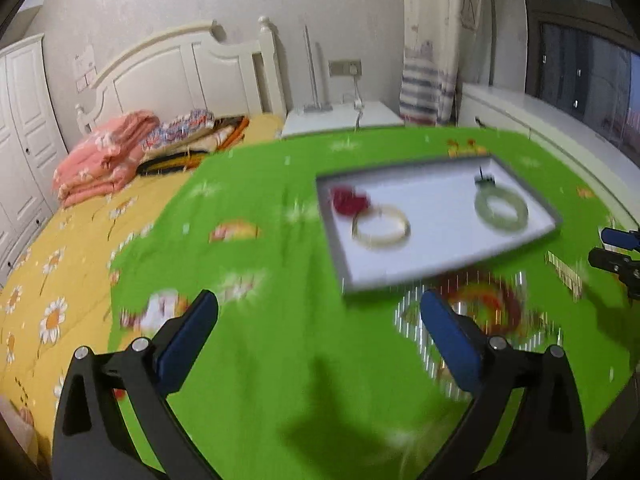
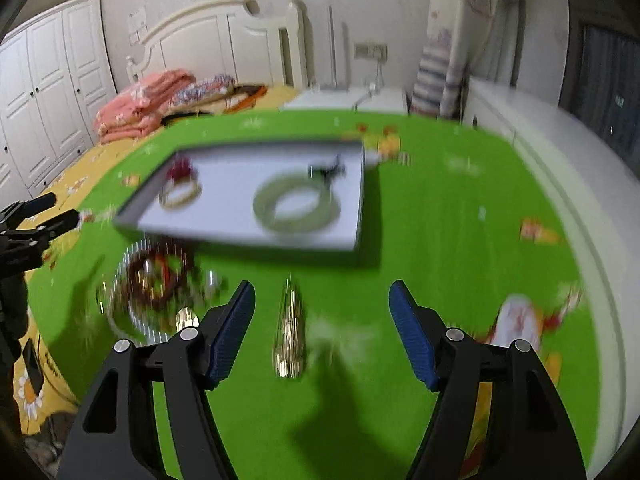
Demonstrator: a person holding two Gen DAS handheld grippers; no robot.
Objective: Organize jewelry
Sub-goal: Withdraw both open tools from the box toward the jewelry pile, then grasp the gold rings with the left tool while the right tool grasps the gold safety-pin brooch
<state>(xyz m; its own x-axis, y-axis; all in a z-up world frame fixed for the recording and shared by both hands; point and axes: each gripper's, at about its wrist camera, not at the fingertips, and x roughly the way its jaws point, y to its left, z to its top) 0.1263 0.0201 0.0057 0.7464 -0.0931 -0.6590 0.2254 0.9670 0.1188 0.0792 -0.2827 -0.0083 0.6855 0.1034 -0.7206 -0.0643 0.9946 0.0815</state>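
Green floral cloth (image 2: 420,240) covers the bed. On it a grey-rimmed tray (image 2: 358,200) holds a green bangle (image 2: 296,204) and a pale bangle (image 2: 180,194) with a red tassel — well apart. A blurred heap of beads and chain (image 2: 154,280) lies just before the tray. Left gripper (image 1: 320,344): fingers wide apart, empty. Right gripper (image 2: 322,332): fingers apart — a gold piece (image 2: 290,332) lies on the cloth between them, untouched.

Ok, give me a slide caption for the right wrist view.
Open right gripper above a gold piece on the green cloth, tray with two bangles beyond.
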